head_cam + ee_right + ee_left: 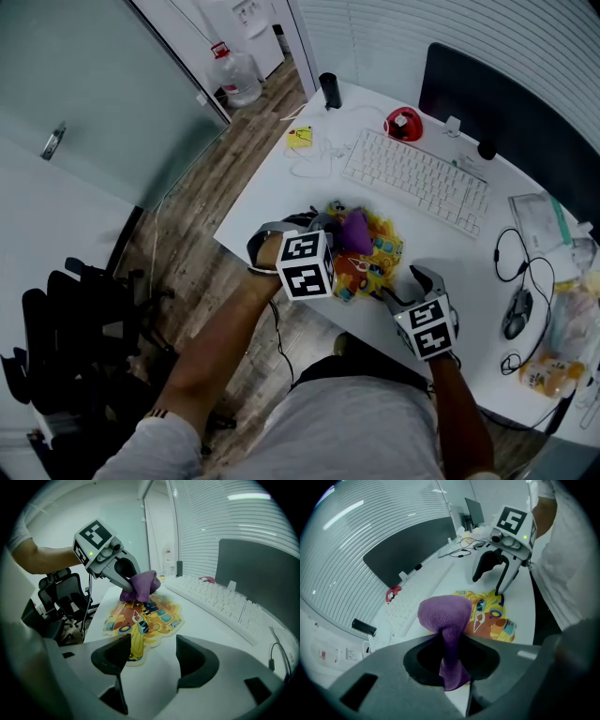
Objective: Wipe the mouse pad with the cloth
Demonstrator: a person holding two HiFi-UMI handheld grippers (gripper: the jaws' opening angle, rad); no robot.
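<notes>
A colourful cartoon-printed mouse pad (pixel 371 255) (pixel 143 618) (pixel 492 613) lies near the front edge of the white desk (pixel 319 197). My left gripper (pixel 330 236) (pixel 452 660) is shut on a purple cloth (pixel 355 230) (pixel 445 618) (pixel 140 585), which it holds down on the pad's far left part. My right gripper (pixel 401 292) (pixel 152 658) stands open at the pad's near right corner, nothing between its fingers, one tip close over the pad's edge.
A white keyboard (pixel 417 178) lies behind the pad, with a red object (pixel 403 123) and a dark monitor (pixel 506 103) beyond. A mouse (pixel 517 313), cables and a plastic bag (pixel 562 328) sit at the right. A black office chair (pixel 66 347) stands on the wooden floor at the left.
</notes>
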